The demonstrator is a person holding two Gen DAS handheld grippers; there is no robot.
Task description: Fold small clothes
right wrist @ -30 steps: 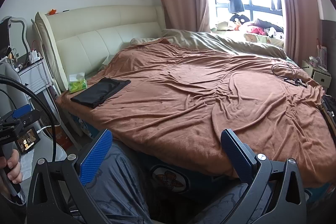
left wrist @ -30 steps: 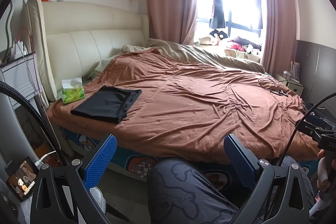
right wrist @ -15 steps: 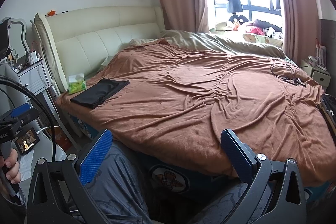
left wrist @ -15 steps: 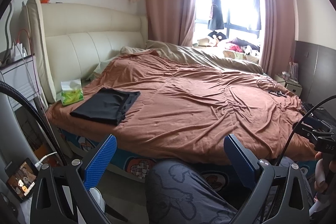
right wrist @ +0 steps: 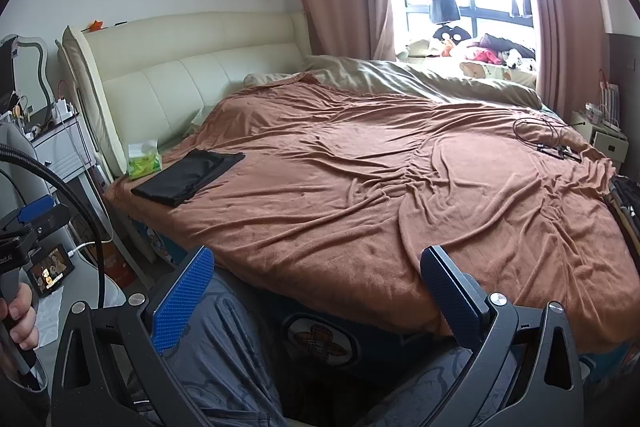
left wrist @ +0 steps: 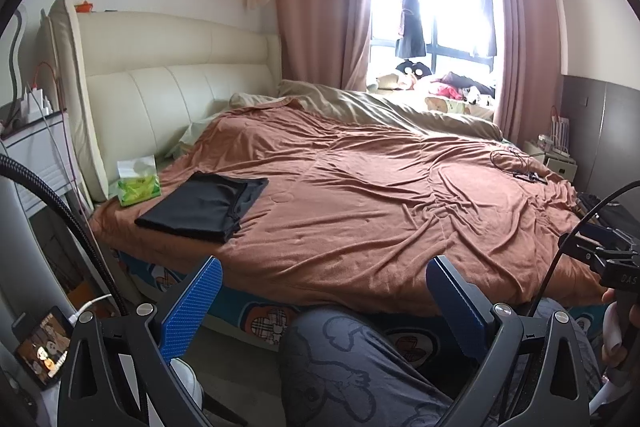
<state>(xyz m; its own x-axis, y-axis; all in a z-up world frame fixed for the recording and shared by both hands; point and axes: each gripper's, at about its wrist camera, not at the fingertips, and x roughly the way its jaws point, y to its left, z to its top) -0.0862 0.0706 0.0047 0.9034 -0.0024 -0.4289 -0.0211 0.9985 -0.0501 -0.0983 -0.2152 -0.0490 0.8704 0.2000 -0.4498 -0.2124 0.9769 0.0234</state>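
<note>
Both tongs (left wrist: 324,287) (right wrist: 316,279) spread empty; black garment (left wrist: 204,206) folded flat on brown blanket (left wrist: 360,195)

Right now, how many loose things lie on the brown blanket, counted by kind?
Folded black garment: 1
Green tissue pack: 1
Black cable bundle: 1
Total: 3

We see both views tilt slightly downward, so the bed (left wrist: 360,195) and folded black garment (left wrist: 204,205) sit slightly higher in view.
</note>
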